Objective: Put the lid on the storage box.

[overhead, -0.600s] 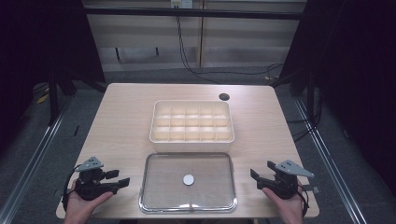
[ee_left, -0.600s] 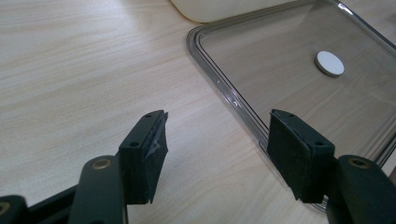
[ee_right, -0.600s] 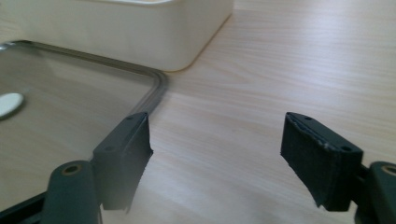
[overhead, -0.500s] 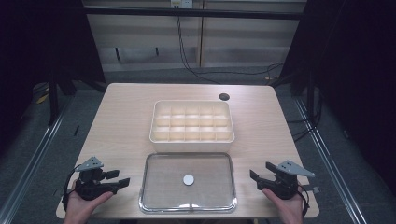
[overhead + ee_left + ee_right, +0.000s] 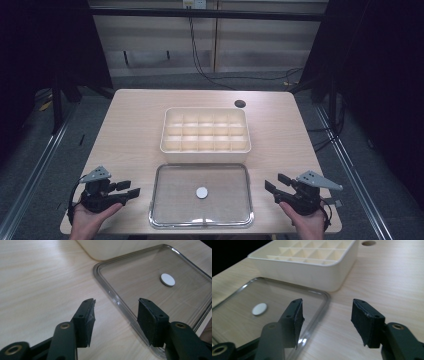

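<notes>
Lid (image 5: 201, 195) first — the clear one with the white disc (image 5: 202, 192) in its middle lies flat on the tabletop (image 5: 130, 130) between my two sets of fingers, nothing lifted yet. My left gripper (image 5: 129, 190) sits just beside its left rim, fingers (image 5: 86, 320) apart and holding nothing; in the left gripper view that rim runs between them, untouched. My right gripper (image 5: 274, 184) waits near the opposite rim, fingers (image 5: 364, 320) also apart and bare, the lid's corner just ahead of the one on the left of its view.

I judge the work barely begun: both edges are yet to be gripped, and the lid yet to be carried over.

Beyond my fingertips, just past the lid's far edge, stands the cream divided box (image 5: 205, 134), every cell empty. Farther still is a dark round hole (image 5: 240, 104) in the tabletop. Nothing blocks the way — the lid's low, slick rim looks like the only snag.
</notes>
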Demonstrator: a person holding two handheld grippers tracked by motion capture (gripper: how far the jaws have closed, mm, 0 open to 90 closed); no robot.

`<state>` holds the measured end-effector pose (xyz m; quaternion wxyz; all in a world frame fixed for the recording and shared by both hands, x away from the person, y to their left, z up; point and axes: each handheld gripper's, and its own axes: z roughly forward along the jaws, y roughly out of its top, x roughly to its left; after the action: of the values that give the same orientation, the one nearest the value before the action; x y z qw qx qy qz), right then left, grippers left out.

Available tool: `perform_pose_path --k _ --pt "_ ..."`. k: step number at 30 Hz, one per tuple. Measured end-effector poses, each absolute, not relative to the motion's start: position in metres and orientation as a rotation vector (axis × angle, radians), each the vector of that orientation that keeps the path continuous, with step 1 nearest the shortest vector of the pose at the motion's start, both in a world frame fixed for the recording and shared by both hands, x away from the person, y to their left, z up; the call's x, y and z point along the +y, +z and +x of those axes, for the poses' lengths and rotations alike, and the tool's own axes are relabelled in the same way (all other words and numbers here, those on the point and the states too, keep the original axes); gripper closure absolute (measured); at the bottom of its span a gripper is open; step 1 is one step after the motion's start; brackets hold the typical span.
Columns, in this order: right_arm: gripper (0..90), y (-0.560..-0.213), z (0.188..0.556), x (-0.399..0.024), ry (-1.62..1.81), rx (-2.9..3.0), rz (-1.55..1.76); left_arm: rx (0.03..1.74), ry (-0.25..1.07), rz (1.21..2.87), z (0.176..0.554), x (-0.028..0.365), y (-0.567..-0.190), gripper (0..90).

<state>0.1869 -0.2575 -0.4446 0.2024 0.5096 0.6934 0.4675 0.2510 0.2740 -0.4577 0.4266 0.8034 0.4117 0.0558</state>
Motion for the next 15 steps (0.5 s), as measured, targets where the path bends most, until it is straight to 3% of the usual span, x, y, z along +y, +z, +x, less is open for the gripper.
perform_pose_path --k 6,15 --pt "39.8 -0.417 0.206 -0.242 1.373 1.980 1.359 1.006 0.115 2.016 0.272 0.255 -0.451 44.5" --pt "39.8 -0.428 0.235 -0.224 1.368 2.069 1.386 1.007 0.116 2.036 0.274 0.250 -0.460 50.1"
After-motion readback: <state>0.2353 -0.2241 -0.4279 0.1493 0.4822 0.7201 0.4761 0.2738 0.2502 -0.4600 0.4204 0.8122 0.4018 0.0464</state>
